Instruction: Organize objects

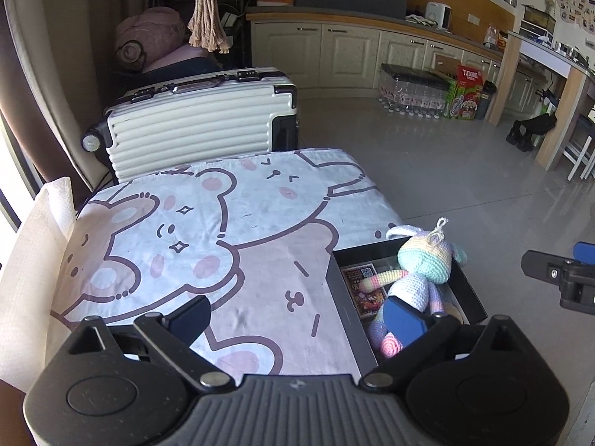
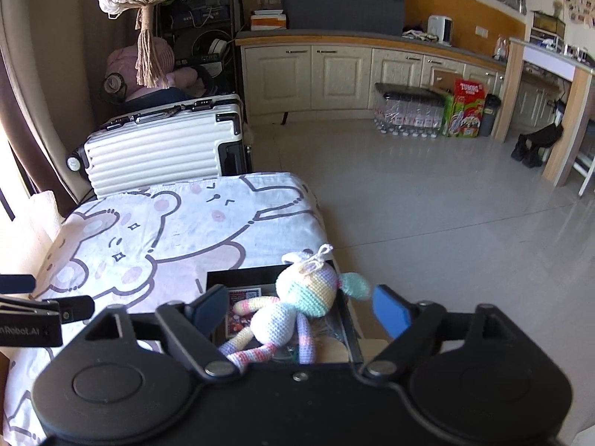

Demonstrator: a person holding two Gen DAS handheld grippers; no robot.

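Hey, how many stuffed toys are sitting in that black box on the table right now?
1: a pastel crocheted doll lies across the black box at the table's right edge, head on the far rim. Smaller toys underneath could be hidden.

You face a kitchen-like room with a pale glossy tiled floor (image 1: 427, 156). Cream base cabinets (image 1: 334, 55) under a wooden-edged counter (image 2: 334, 37) run along the far wall. A ribbed white suitcase (image 1: 193, 122) lies beyond the table's bear-print cloth (image 1: 193, 230). Brown curtains (image 1: 22, 85) frame bright daylight at left. Shrink-wrapped bottles (image 2: 409, 111) and a red-and-green carton (image 2: 466, 109) stand by the cabinets.
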